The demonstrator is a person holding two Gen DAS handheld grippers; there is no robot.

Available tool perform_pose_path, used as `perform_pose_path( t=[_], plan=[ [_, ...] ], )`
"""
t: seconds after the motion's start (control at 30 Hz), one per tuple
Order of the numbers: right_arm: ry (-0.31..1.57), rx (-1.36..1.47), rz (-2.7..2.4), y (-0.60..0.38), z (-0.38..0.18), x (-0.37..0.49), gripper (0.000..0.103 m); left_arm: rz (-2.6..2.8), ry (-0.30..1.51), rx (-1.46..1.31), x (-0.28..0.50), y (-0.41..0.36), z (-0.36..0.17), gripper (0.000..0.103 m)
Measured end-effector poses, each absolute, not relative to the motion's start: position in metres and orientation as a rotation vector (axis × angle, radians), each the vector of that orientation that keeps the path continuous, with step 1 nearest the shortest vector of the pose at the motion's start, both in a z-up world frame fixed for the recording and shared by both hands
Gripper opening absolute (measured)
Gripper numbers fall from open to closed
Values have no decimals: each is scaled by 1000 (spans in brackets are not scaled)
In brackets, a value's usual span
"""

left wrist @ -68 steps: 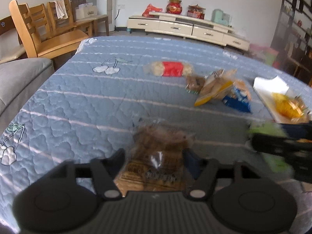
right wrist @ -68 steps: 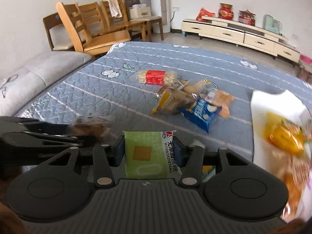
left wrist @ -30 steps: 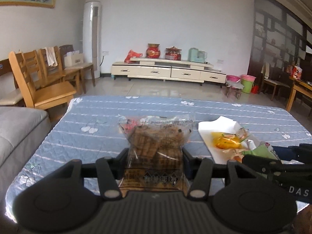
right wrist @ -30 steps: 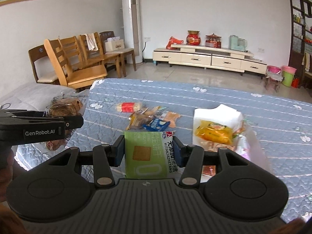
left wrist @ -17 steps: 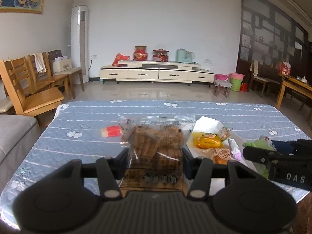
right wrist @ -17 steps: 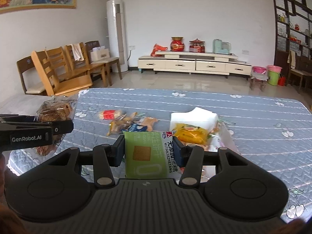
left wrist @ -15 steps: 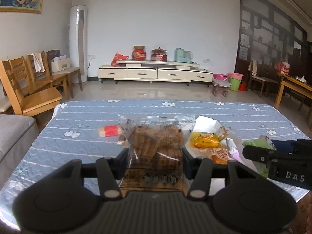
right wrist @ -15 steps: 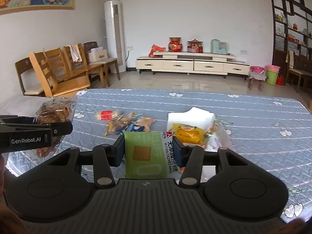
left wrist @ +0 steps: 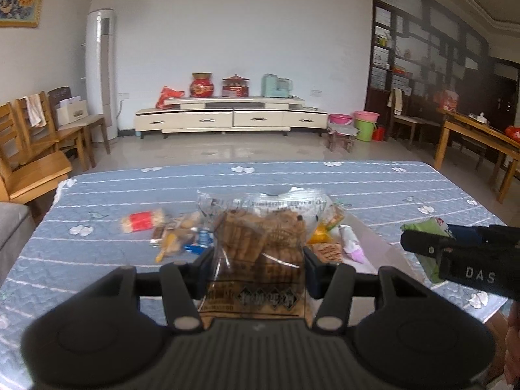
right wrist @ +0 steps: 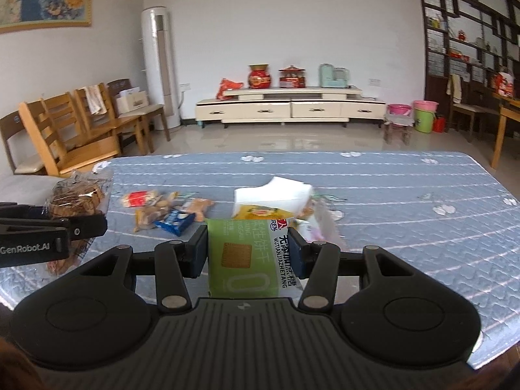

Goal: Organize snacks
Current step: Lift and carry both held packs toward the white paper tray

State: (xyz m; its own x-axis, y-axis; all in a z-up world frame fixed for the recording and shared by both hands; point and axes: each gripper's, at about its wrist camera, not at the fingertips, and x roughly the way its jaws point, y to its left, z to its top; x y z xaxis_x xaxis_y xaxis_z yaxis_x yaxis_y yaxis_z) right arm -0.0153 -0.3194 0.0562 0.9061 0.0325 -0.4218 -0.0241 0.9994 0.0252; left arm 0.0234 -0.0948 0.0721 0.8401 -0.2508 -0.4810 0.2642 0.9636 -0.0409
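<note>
My left gripper [left wrist: 258, 268] is shut on a clear bag of brown biscuits [left wrist: 260, 243], held above the near edge of the blue quilted table [left wrist: 373, 188]. My right gripper [right wrist: 248, 250] is shut on a green biscuit packet [right wrist: 240, 256]; that packet [left wrist: 422, 230] and the right gripper show at the right of the left wrist view. The left gripper with its bag [right wrist: 78, 198] shows at the left of the right wrist view. A white box [right wrist: 276, 193] holding a yellow packet [right wrist: 260, 211] and other snacks sits mid-table. Loose snacks lie left of it: a red-banded pack [right wrist: 138, 198] and a blue packet [right wrist: 175, 221].
Wooden chairs [right wrist: 65, 130] stand beyond the table's left end and a grey sofa [left wrist: 13, 227] lies at the left. A cream TV cabinet [right wrist: 289, 107] lines the far wall. A wooden table [left wrist: 481, 143] is at the right.
Both grippers have risen and drawn back from the table with their packets held, and both views have swung left to right across the room. The grips have not changed.
</note>
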Motion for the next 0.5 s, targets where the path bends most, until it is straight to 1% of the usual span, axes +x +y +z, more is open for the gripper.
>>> perform_pose_path(
  t=[0.5],
  plan=[
    [459,40,-60,-344,43,5,62,-365,560,40,45,-143,56,54]
  ],
)
